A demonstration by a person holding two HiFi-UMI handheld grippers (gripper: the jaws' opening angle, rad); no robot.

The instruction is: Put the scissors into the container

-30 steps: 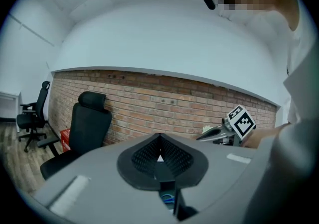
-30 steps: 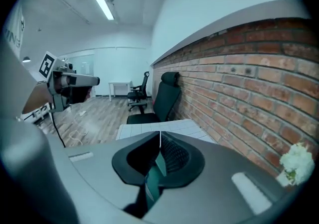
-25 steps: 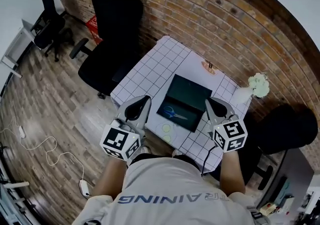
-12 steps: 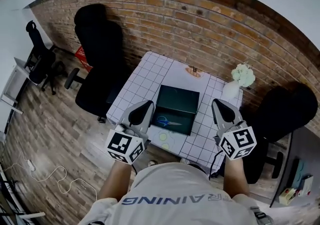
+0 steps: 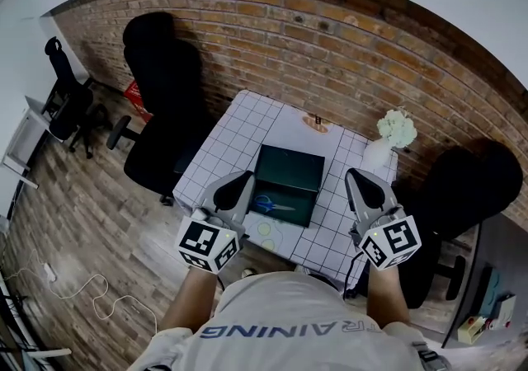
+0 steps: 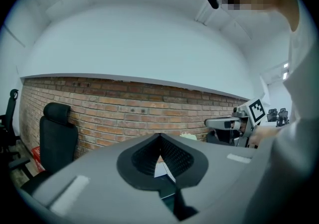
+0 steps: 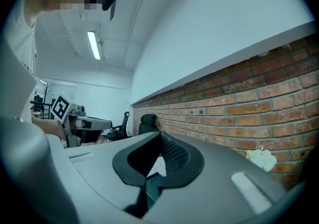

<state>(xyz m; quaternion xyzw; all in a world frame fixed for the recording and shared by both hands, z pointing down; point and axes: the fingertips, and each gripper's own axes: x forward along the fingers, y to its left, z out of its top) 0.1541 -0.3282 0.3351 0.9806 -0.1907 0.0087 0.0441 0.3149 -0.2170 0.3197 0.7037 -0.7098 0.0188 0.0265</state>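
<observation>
Blue-handled scissors (image 5: 268, 205) lie inside the dark green container (image 5: 290, 167), near its front left corner, on the checked tablecloth. My left gripper (image 5: 242, 176) hovers just left of the container, shut with nothing in it. To the container's right hangs my right gripper (image 5: 353, 173), also shut and empty. In the left gripper view the jaws (image 6: 159, 136) meet at their tips, with the brick wall beyond and the right gripper (image 6: 227, 124) off to the side. The right gripper view shows closed jaws (image 7: 160, 134) and the left gripper (image 7: 87, 121) at the left.
The small table (image 5: 239, 126) stands against a brick wall (image 5: 330, 39). A vase of white flowers (image 5: 394, 127) and a small orange object (image 5: 313, 122) sit at its far side. Black office chairs (image 5: 165, 97) flank it left and right (image 5: 462, 188). A cable (image 5: 74, 291) lies on the floor.
The head view has swung round, so the table now sits centred. Both grippers keep their places beside the container, still shut. The scissors have stayed in the container.
</observation>
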